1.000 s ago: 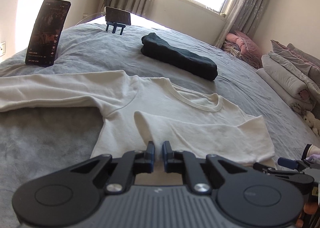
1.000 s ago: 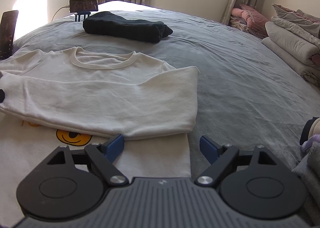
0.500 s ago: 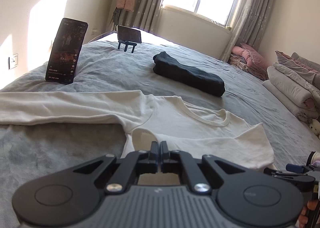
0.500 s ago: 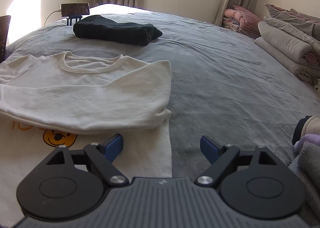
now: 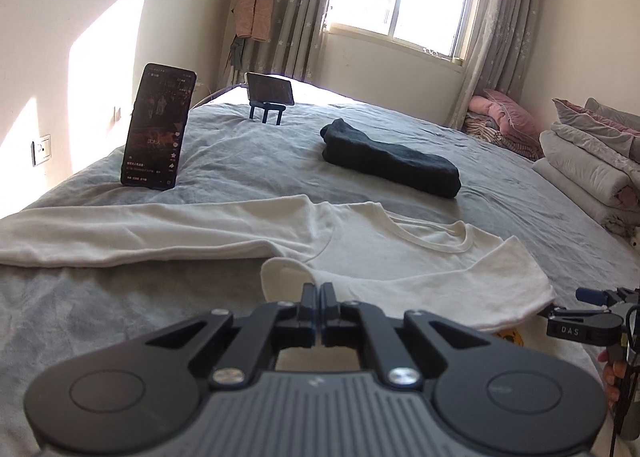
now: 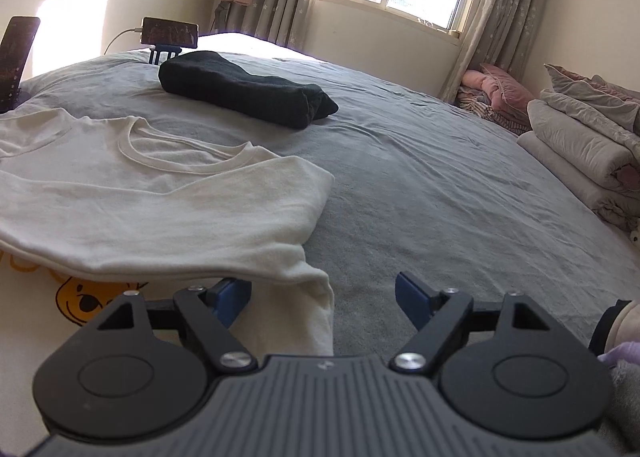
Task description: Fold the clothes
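Your left gripper [image 5: 319,311] is clamped on a raised edge of the cream shirt [image 5: 400,261] spread on the bed [image 6: 440,185], which has lifted since a second ago, while your right gripper [image 6: 322,299], jaws apart but just narrowing, could miss the hem and skew the fold.

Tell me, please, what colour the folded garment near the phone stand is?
Very dark, near black, the folded garment shows best in the right wrist view.

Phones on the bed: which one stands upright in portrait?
The nearer phone, by the wall, propped upright on the grey blanket. The far phone lies landscape on a blue stand.
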A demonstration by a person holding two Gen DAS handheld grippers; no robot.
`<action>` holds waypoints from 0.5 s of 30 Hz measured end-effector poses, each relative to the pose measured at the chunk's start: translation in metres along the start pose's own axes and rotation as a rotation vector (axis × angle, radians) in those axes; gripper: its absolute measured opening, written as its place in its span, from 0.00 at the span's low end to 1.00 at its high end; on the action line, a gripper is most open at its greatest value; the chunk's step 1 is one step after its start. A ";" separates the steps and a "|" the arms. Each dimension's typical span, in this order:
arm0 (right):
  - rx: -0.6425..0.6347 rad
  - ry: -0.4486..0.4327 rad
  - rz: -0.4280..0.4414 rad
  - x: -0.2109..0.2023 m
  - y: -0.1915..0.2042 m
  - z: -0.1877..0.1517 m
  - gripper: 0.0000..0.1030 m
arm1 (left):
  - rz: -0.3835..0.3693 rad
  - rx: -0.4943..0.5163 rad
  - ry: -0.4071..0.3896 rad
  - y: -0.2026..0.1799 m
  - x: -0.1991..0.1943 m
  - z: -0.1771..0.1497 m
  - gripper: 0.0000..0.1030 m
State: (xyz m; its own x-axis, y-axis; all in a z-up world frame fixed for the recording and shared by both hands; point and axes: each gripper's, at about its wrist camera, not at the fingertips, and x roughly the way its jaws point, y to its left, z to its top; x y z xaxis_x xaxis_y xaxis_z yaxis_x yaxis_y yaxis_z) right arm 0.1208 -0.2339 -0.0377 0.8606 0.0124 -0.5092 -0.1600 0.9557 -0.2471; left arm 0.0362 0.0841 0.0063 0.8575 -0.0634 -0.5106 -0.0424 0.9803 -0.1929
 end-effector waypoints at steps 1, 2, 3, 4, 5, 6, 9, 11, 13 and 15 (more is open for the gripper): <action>0.002 -0.005 0.000 0.000 -0.001 0.000 0.66 | -0.001 0.004 0.005 0.001 0.000 -0.001 0.02; 0.003 -0.011 0.001 0.000 -0.002 0.001 0.57 | -0.003 0.008 0.012 0.001 -0.001 -0.002 0.02; 0.005 -0.016 0.001 0.000 -0.003 0.001 0.42 | -0.006 0.012 0.018 0.002 -0.002 -0.004 0.02; 0.007 -0.022 0.002 0.000 -0.004 0.002 0.33 | -0.008 0.018 0.024 0.002 -0.002 -0.005 0.02; 0.008 -0.027 0.002 0.000 -0.006 0.002 0.15 | -0.012 0.023 0.036 0.002 -0.002 -0.007 0.02; 0.011 -0.032 0.000 0.000 -0.007 0.002 0.12 | -0.018 0.028 0.049 0.002 -0.002 -0.009 0.02; -0.010 -0.007 -0.032 0.004 -0.005 0.001 0.11 | -0.042 0.039 0.103 0.001 -0.001 -0.017 0.02; -0.036 0.033 -0.046 0.009 -0.004 -0.002 0.11 | -0.048 0.061 0.149 -0.002 0.002 -0.023 0.02; -0.038 0.064 -0.039 0.014 -0.003 -0.006 0.11 | -0.046 0.092 0.205 -0.006 0.008 -0.033 0.02; -0.043 0.064 -0.040 0.013 -0.003 -0.006 0.11 | -0.025 0.142 0.199 -0.011 0.009 -0.039 0.02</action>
State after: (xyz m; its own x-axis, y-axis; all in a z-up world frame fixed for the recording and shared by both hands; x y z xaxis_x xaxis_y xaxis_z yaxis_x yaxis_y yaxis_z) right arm 0.1293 -0.2382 -0.0489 0.8341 -0.0453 -0.5497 -0.1483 0.9415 -0.3026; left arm 0.0244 0.0655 -0.0284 0.7387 -0.1102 -0.6650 0.0622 0.9935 -0.0955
